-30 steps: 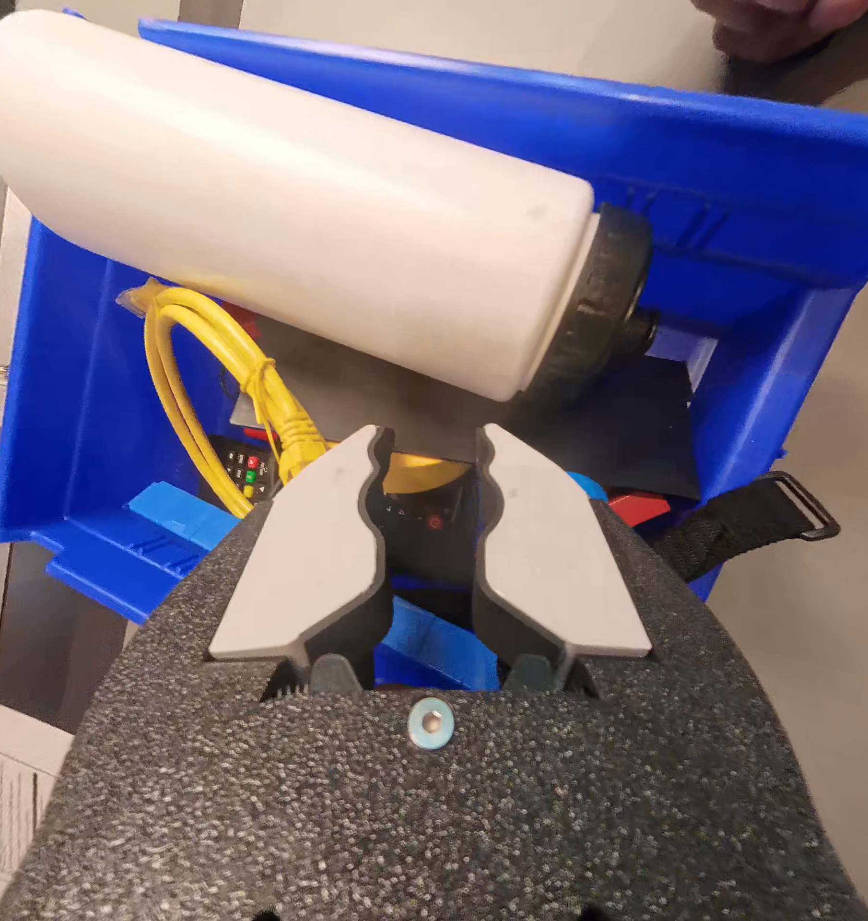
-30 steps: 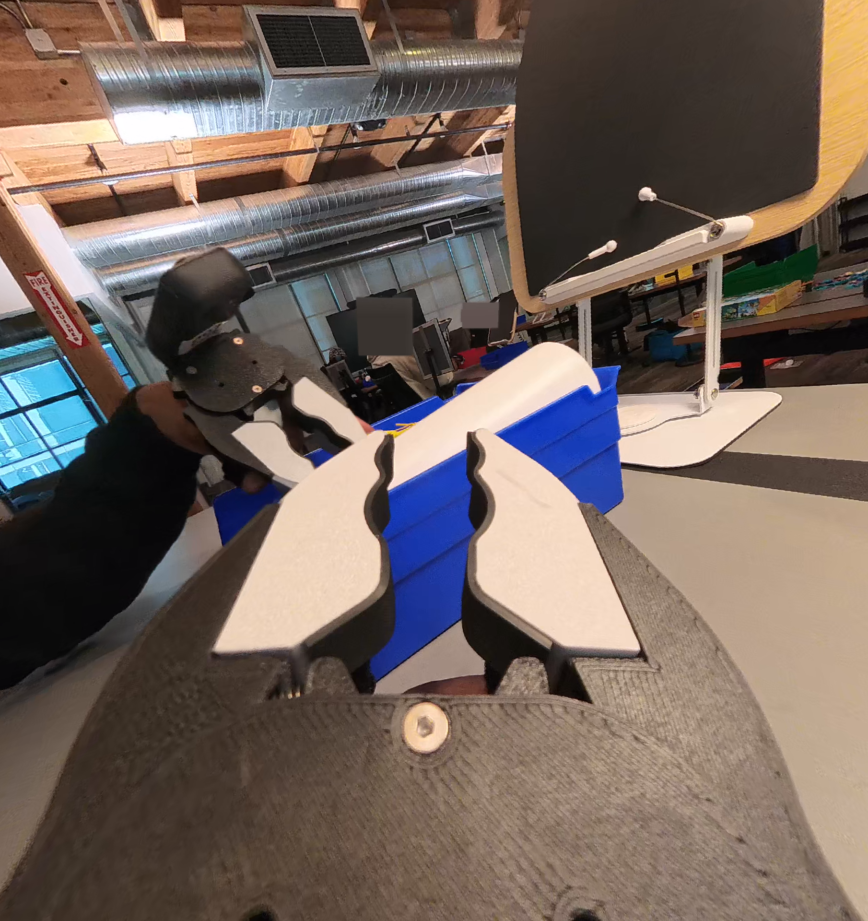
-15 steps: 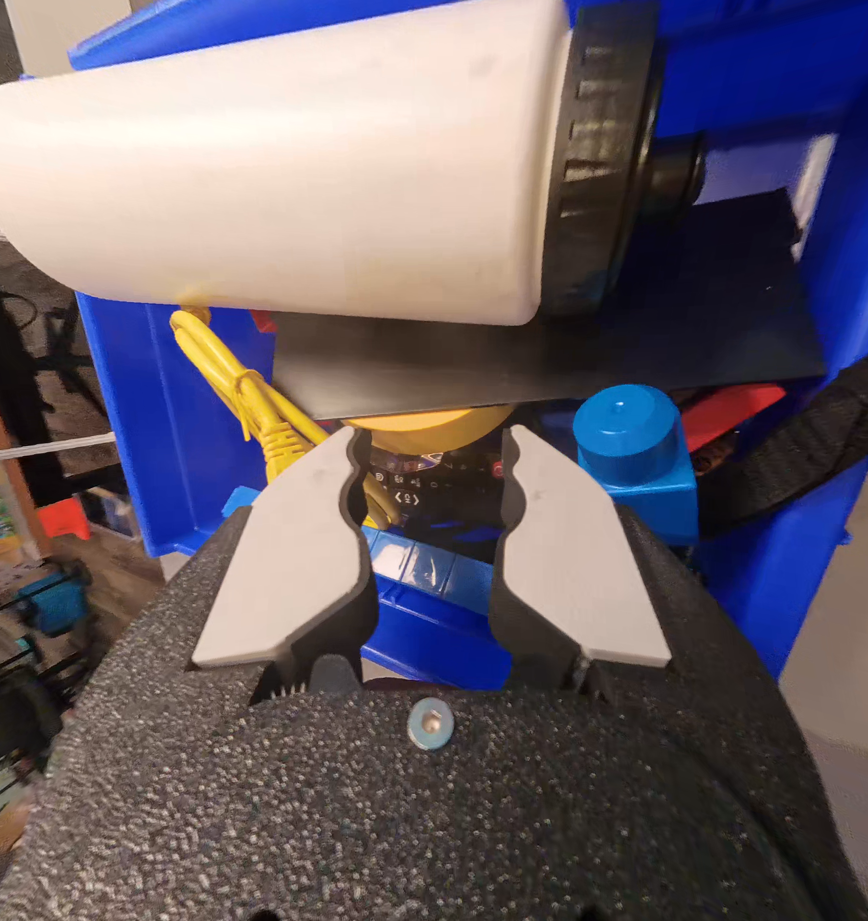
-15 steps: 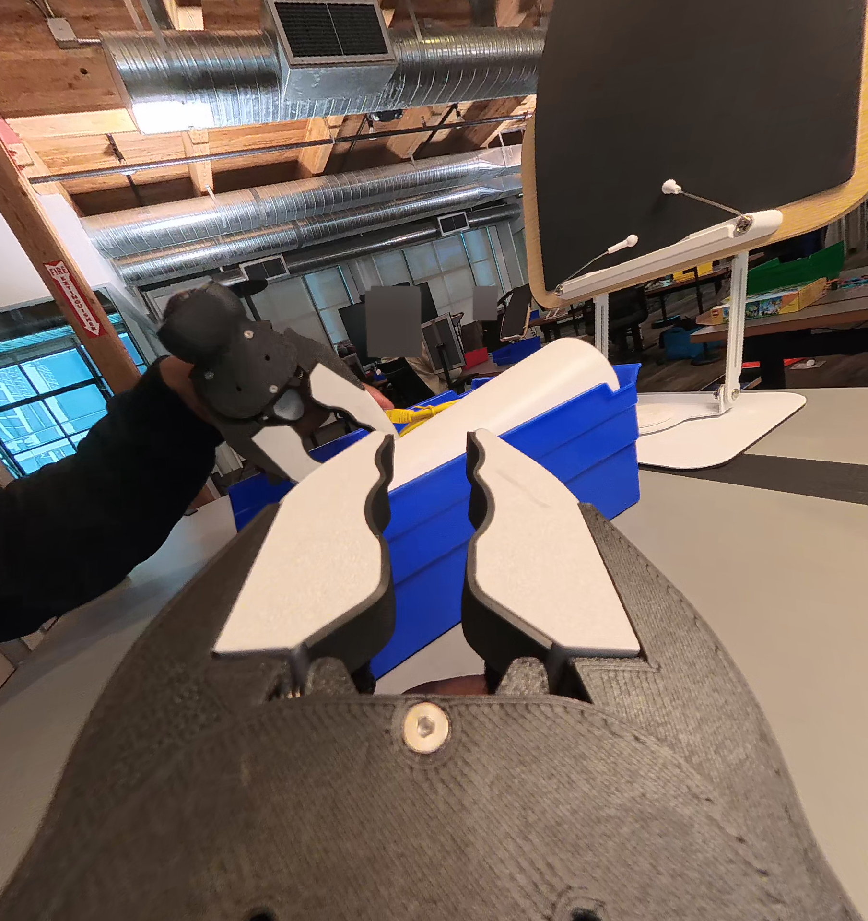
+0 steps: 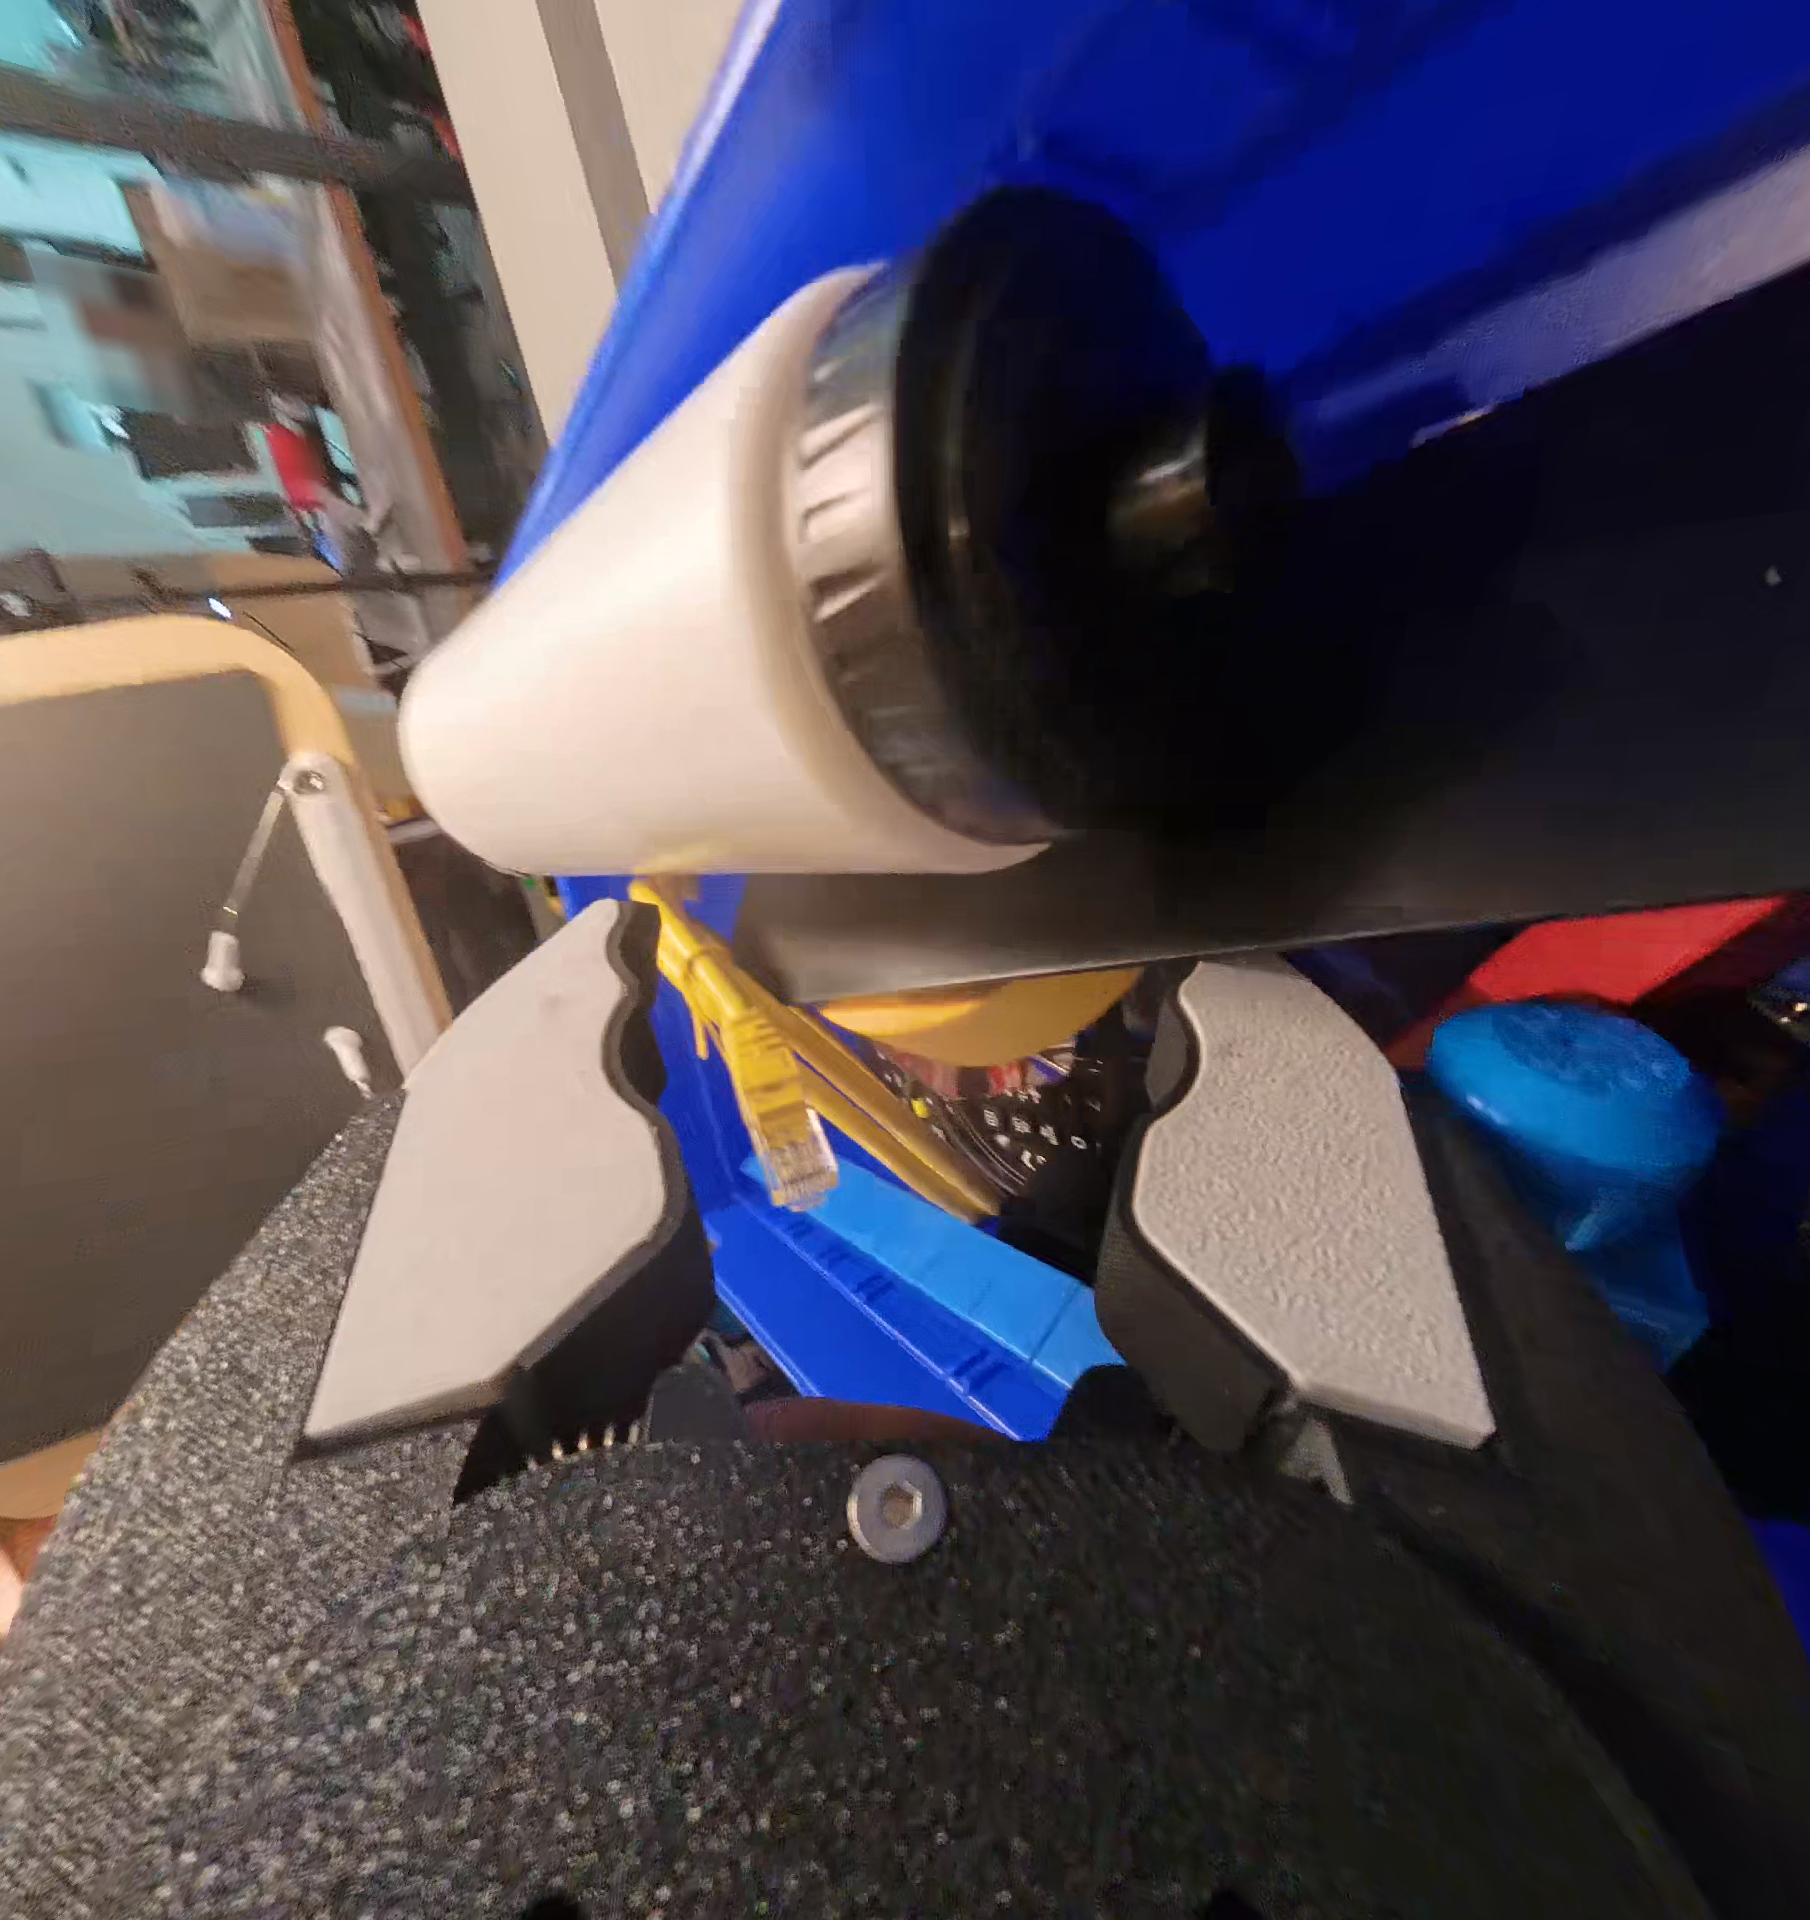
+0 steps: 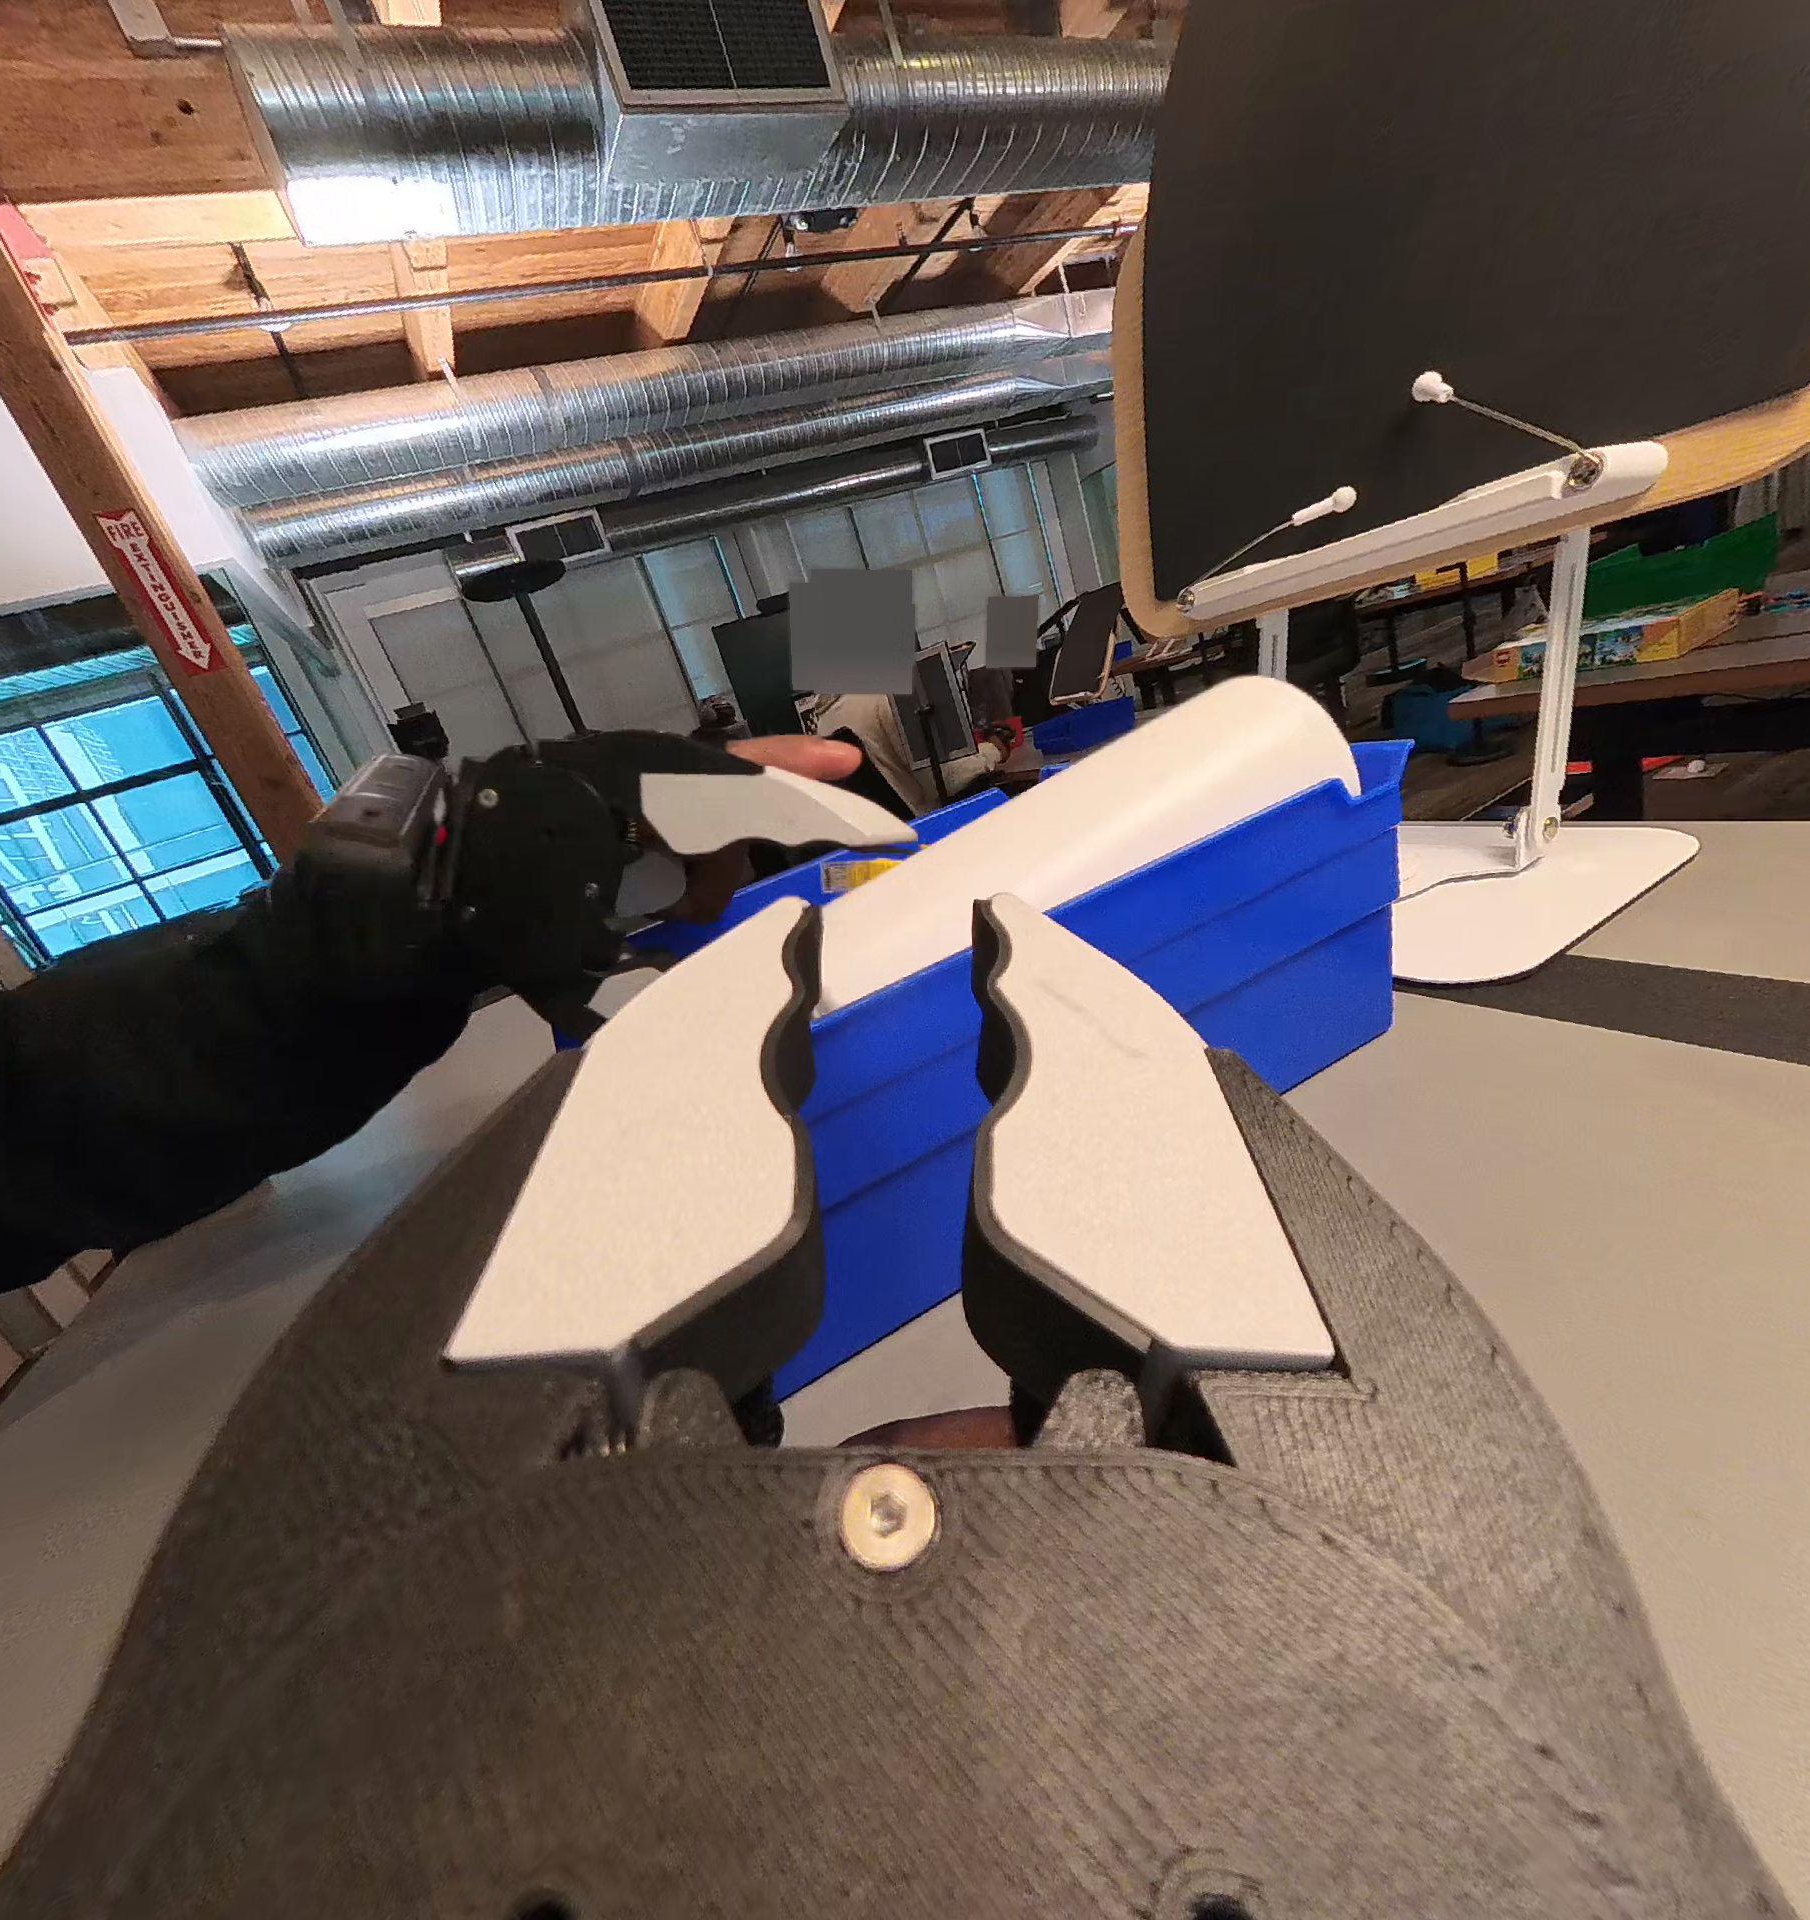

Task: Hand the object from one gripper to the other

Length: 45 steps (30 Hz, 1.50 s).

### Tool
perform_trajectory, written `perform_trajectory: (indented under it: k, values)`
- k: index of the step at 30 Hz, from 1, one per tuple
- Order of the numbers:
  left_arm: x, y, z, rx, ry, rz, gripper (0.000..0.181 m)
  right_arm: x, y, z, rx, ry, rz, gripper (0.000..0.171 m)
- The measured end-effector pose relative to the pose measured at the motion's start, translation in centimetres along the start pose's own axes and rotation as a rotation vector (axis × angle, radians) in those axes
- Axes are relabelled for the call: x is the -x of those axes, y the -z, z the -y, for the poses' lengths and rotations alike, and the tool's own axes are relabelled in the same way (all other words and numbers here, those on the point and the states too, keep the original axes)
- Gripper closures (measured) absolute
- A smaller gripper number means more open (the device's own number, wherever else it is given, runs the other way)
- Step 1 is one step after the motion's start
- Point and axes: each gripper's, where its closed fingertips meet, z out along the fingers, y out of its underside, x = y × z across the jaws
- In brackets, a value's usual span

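Note:
A white bottle (image 5: 620, 675) with a black cap (image 5: 1005, 520) lies across the top of a blue bin (image 5: 1088, 156). My left gripper (image 5: 922, 966) is open wide and empty, just below the bottle's cap end, over the bin's contents. In the right wrist view the bottle (image 6: 1088, 800) sticks out of the bin (image 6: 1140, 997). The left gripper (image 6: 880, 831), held by a black-sleeved hand, reaches in at the bin's left end. My right gripper (image 6: 890, 920) is narrowly open and empty, in front of the bin's side wall.
The bin holds a yellow cable (image 5: 766, 1081), a black sheet (image 5: 1503, 727), a blue-capped item (image 5: 1566, 1112), a red piece (image 5: 1587, 956) and a dark keypad device (image 5: 1036, 1122). A black board on a white stand (image 6: 1503, 260) stands right of the bin on the grey table (image 6: 1607, 1247).
My left gripper has swung down and round toward the bottle's cap end, and its jaws have opened wider. The right gripper has barely moved and keeps the same gap.

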Motion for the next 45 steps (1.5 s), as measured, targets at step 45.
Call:
perform_trajectory:
  k: [45]
  values:
    - [1.1, 2.9, 2.9, -0.203, 0.151, -0.068, 0.122, 4.3, -2.1, -4.3, 0.634, 0.868, -0.423, 0.167]
